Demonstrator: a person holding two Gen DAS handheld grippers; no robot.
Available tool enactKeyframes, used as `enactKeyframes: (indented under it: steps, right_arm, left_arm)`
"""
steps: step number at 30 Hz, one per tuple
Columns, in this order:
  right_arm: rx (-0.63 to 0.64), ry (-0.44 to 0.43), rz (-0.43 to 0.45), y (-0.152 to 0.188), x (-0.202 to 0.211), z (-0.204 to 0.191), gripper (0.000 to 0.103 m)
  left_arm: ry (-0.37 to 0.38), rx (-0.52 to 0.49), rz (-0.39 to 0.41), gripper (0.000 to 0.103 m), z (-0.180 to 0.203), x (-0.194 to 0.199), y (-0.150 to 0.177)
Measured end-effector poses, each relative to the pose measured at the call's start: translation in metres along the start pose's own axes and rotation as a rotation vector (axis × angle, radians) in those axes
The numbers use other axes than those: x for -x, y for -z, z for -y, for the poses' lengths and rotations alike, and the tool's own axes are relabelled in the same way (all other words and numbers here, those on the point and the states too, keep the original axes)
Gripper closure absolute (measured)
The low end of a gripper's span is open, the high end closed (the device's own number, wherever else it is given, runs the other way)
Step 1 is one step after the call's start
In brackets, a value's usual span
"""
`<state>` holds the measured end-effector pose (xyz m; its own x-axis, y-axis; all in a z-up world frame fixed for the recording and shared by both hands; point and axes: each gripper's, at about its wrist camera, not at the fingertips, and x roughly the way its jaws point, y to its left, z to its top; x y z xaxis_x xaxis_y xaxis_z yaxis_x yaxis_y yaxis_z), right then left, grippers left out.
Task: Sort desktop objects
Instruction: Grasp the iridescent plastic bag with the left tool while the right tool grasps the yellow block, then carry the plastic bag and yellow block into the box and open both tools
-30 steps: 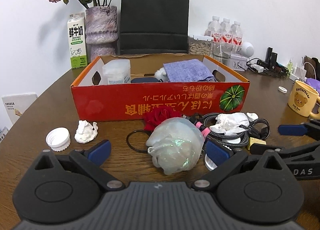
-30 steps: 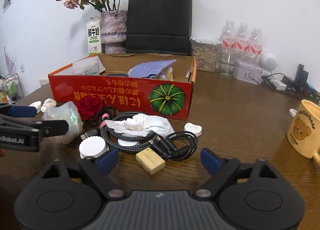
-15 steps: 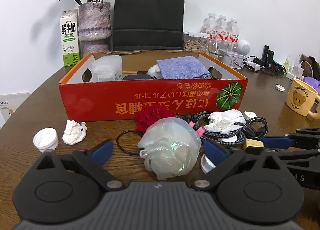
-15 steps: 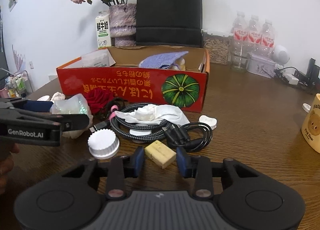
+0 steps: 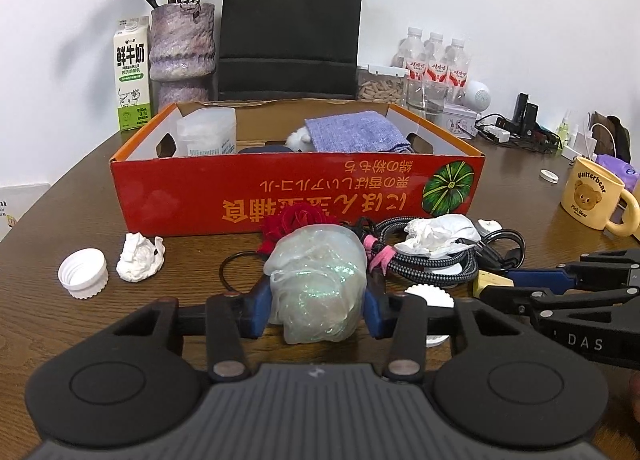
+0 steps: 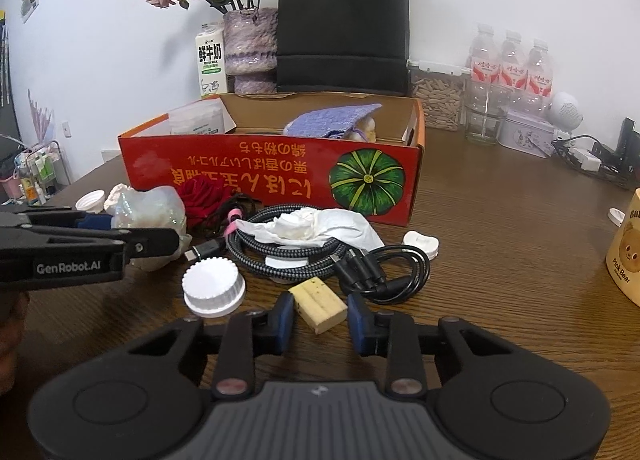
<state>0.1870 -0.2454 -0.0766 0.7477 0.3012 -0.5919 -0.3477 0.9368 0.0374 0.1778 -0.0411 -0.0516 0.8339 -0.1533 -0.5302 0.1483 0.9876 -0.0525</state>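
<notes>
A crumpled iridescent plastic bag [image 5: 318, 284] lies on the wooden table in front of the red cardboard box [image 5: 180, 196]. My left gripper [image 5: 318, 308] is closing, and its blue pads press on both sides of the bag. To the right, a small yellow block [image 6: 318, 304] sits between the blue pads of my right gripper [image 6: 320, 318]. Those jaws are closing too and meet the block's sides. The right wrist view also shows the left gripper [image 6: 140, 230] side-on around the bag [image 6: 152, 208].
Near the bag lie a red fabric rose [image 5: 298, 220], a coiled braided cable [image 5: 432, 260] under a tissue [image 5: 436, 234], white caps [image 5: 83, 272] [image 6: 213, 286] and a paper wad [image 5: 140, 256]. A yellow mug [image 5: 592, 198] stands right; vase, milk carton, black bag and bottles stand behind.
Both grippers have gone from wide open to narrow: the left has closed onto the plastic bag, the right onto the yellow block. Neither hand has shifted much.
</notes>
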Motion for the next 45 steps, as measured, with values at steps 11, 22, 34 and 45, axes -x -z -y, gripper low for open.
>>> enactKeyframes:
  steps: [11,22,34,45]
  right_arm:
    - [-0.002,-0.005,0.027,0.001,0.006,-0.003,0.077]
    - [0.023,-0.003,0.109,-0.006,0.019,-0.020,0.077]
    - [0.017,-0.001,0.203,-0.047,0.029,-0.031,0.077]
    - [0.010,0.017,0.234,-0.087,0.016,-0.026,0.077]
  left_arm:
    - [-0.022,0.002,0.040,0.058,-0.001,0.008,0.001]
    - [-0.026,0.007,0.069,0.057,-0.001,0.017,-0.002]
    - [-0.008,0.020,0.125,0.057,-0.005,0.030,-0.030]
    - [-0.008,0.004,0.187,0.057,-0.002,0.022,-0.071]
